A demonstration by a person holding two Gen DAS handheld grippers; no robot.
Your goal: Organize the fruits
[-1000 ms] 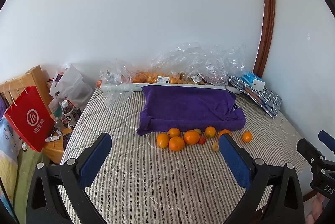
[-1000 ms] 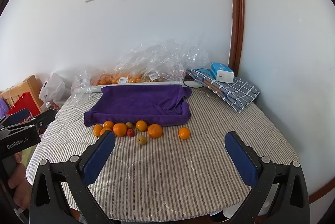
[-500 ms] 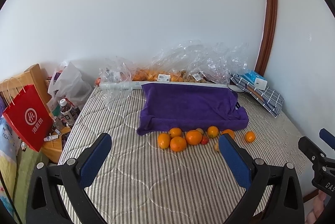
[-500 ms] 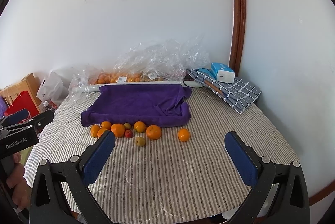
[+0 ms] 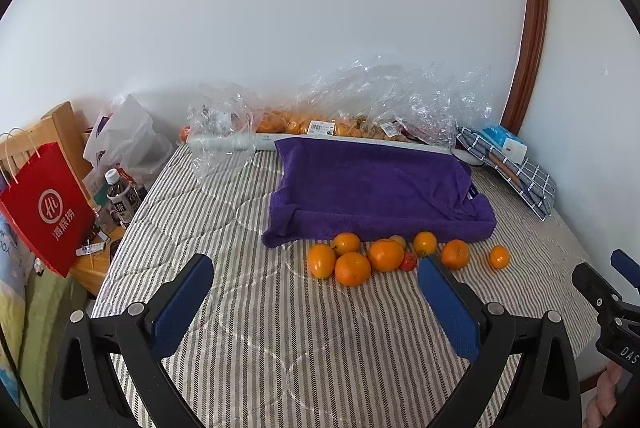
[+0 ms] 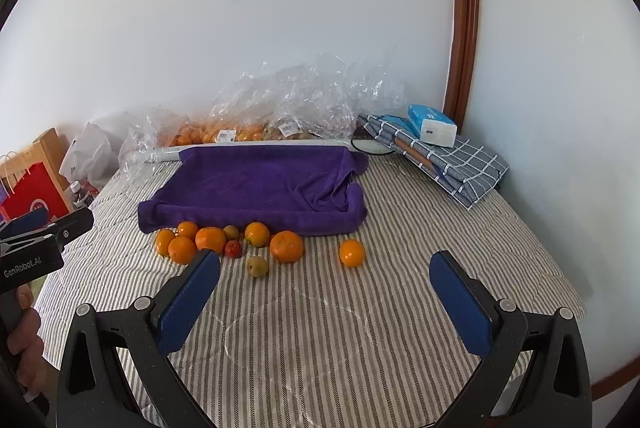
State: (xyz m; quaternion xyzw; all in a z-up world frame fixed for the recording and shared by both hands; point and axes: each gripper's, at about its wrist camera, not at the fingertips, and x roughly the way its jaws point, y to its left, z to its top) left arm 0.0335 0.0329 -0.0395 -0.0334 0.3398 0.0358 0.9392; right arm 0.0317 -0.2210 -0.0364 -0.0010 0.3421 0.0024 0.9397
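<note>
Left wrist view first: the left gripper [image 5: 316, 278] has edged nearer the fruit over the last second, so the oranges [image 5: 352, 268] loom larger between its blue pads. That reads to me as the approach to a first pick; nothing is held yet, and the jaws stand spread wide and empty above the striped mattress [image 5: 280, 348].

Scanning left to right: a red paper bag [image 5: 44, 204] off the edge, then a white plastic bag [image 5: 124, 144], then the purple towel [image 5: 376, 184] draped over what looks like a tray, with clear crinkled bags [image 5: 392, 96] of more fruit against the wall behind it.

Now the count, from the right wrist view. Seven oranges lie just in front of the towel: four bunched at the left, one mid-row, a large orange [image 6: 286, 246] beside it, and a lone orange [image 6: 352, 252] well apart to the right. Add one small red fruit [image 6: 233, 249], and two dull green-brown ones: one [image 6: 231, 231] tucked in the row, one [image 6: 257, 265] out front. Ten pieces, all loose on the mattress.

Far right, the right gripper [image 6: 325, 298] hangs back, jaws spread, empty. Behind it sits a tissue pack [image 6: 432, 124] on a folded checked cloth [image 6: 460, 164].
</note>
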